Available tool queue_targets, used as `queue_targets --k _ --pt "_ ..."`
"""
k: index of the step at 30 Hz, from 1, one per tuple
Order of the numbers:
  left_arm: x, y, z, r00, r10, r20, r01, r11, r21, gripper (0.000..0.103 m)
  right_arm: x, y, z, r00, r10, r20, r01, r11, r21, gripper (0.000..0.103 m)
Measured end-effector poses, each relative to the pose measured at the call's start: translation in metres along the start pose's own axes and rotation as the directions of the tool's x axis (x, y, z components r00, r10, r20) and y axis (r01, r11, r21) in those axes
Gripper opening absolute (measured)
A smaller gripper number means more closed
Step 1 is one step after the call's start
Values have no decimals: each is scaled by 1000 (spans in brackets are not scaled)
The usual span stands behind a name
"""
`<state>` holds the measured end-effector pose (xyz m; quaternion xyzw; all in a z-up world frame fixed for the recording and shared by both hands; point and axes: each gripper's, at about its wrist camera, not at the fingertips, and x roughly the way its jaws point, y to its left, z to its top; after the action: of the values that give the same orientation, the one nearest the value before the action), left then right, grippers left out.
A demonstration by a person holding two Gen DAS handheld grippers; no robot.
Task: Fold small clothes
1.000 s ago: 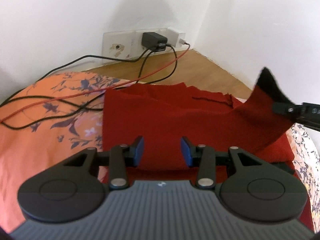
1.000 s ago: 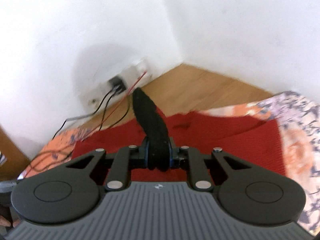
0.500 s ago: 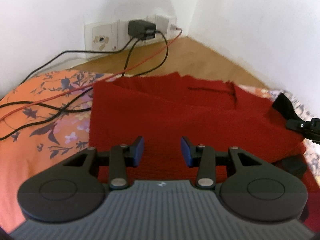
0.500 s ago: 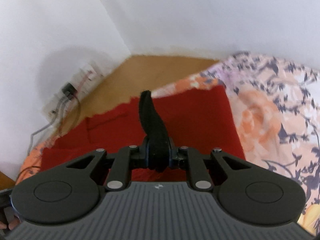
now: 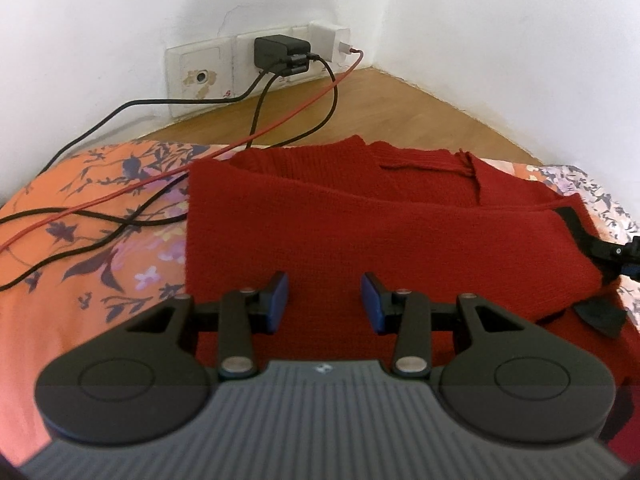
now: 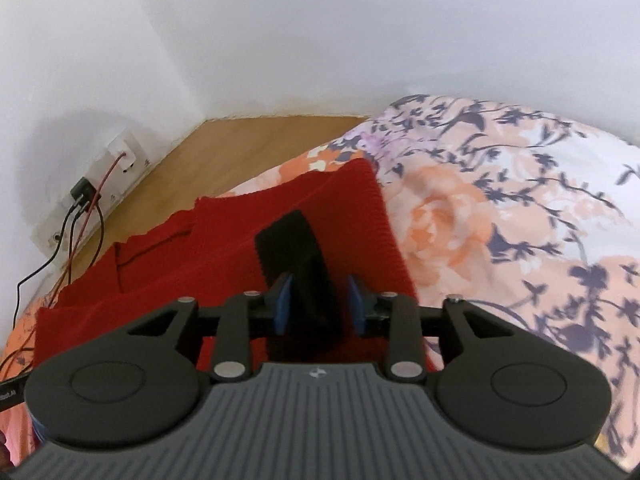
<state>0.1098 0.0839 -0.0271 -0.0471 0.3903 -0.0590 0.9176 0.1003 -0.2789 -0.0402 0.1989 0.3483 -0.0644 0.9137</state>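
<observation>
The red knitted garment with a black cuff [image 5: 400, 240] is lying folded on the floral bedsheet [image 5: 80, 240]. The right gripper [image 6: 319, 304] is straddling the cuff, fingers released. The left gripper [image 5: 324, 304] is hovering above the garment, fingers spread.

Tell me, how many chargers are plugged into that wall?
2: a black charger in the middle of the socket strip, and a white charger just right of it, feeding the red cable. No others show.
</observation>
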Motion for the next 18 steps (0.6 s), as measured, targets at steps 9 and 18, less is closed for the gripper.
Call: queue_targets --k 9,18 --pt "-37 10 -12 1000 -15 1 15 1000 -10 42 -61 -7 -23 999 30 34 -31 999 22 57" --pt "-81 6 -40 999 50 14 -49 996 -76 42 -109 -20 -52 997 74 5 -74 996 -59 70"
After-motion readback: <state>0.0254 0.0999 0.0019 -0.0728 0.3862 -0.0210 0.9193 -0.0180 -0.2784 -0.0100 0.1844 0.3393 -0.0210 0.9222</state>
